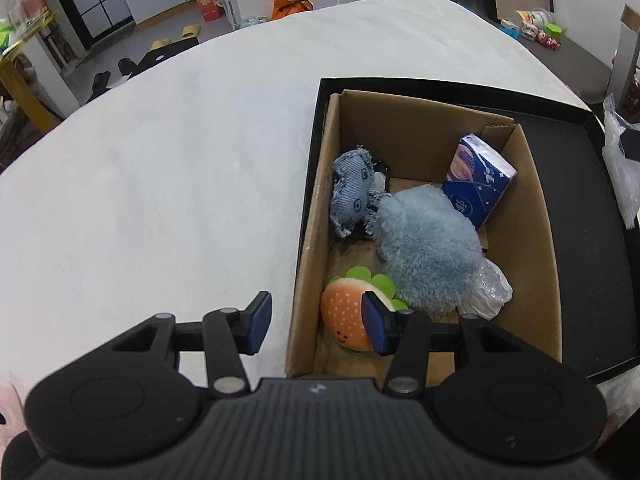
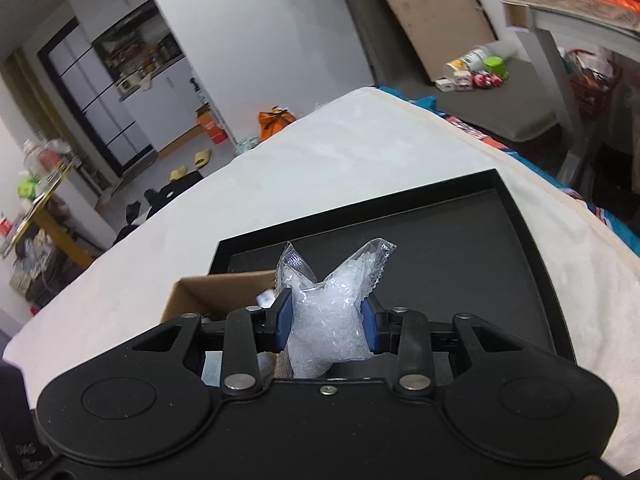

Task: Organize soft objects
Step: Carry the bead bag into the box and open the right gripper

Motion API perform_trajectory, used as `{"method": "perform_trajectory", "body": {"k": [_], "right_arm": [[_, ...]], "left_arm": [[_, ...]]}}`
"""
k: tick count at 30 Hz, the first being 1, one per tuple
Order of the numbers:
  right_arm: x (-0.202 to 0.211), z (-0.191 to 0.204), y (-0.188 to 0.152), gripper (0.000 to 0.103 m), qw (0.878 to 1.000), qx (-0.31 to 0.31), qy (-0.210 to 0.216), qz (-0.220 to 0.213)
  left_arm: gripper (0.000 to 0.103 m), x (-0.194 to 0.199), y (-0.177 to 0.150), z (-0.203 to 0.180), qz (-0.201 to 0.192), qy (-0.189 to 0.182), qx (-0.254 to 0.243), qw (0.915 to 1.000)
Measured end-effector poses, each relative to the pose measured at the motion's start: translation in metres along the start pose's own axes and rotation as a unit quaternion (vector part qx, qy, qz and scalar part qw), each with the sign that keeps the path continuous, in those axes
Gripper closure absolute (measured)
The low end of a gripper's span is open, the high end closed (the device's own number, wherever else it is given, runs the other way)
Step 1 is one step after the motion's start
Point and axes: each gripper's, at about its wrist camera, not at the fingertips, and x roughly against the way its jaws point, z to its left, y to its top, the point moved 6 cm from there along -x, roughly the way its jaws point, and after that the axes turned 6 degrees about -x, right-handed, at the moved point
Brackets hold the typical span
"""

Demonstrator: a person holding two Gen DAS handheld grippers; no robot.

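Nearest in the right wrist view, right hand-held gripper (image 2: 325,326) pinching a clear crinkly plastic bag of small white pellets (image 2: 330,320), blue pads pressed into both sides of its bulging middle, two pointed corners of the bag sticking up above the fingers. Just beyond, an open corner of a brown cardboard box (image 2: 200,294) to the left and a shallow matte black tray (image 2: 520,272) with low upright walls, both on a white, slightly fuzzy bed (image 2: 360,152). In the left wrist view, left hand-held gripper (image 1: 316,324) spread and gripping nothing, one blue-padded finger over the white bed (image 1: 160,180), the other over the near end of the cardboard box (image 1: 536,248). Right behind that finger, a round orange plush burger (image 1: 344,320) with a stitched smile, pale dots and green felt lettuce, lying on the box floor. Farther in, touching it, a large shaggy blue-grey plush (image 1: 428,248), with crumpled clear plastic (image 1: 490,286) at its right. Beyond, a frayed denim toy (image 1: 354,192) against the left wall and a dark blue soft tissue pack (image 1: 478,178) leaning tilted at the far right. Box standing inside the black tray (image 1: 580,184).
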Motion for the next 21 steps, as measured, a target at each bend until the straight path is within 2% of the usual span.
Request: {"method": "perform_trajectory", "body": {"k": [7,10,12,15,17,21], "right_arm": [[0.007,0.028,-0.015,0.068,1.000,0.021,0.008,0.010],[0.009,0.041,-0.023,0.068,0.999,0.026,0.014,0.019],[0.010,0.048,-0.029,0.068,0.999,0.033,0.013,0.024],[0.010,0.058,-0.036,0.068,0.999,0.039,0.015,0.033],[0.009,0.063,-0.040,0.068,0.998,0.042,0.013,0.039],[0.006,0.074,-0.049,0.068,0.998,0.046,0.014,0.051]], "left_arm": [[0.058,0.001,-0.008,0.009,-0.008,-0.023,0.012,0.9996],[0.066,0.000,-0.012,0.012,-0.011,-0.033,0.017,0.9993],[0.078,-0.002,-0.014,0.015,-0.010,-0.040,0.021,0.9989],[0.088,-0.004,-0.017,0.018,-0.010,-0.047,0.026,0.9985],[0.093,-0.005,-0.018,0.018,-0.012,-0.045,0.021,0.9987],[0.093,-0.005,-0.020,0.021,-0.015,-0.052,0.021,0.9983]]}}
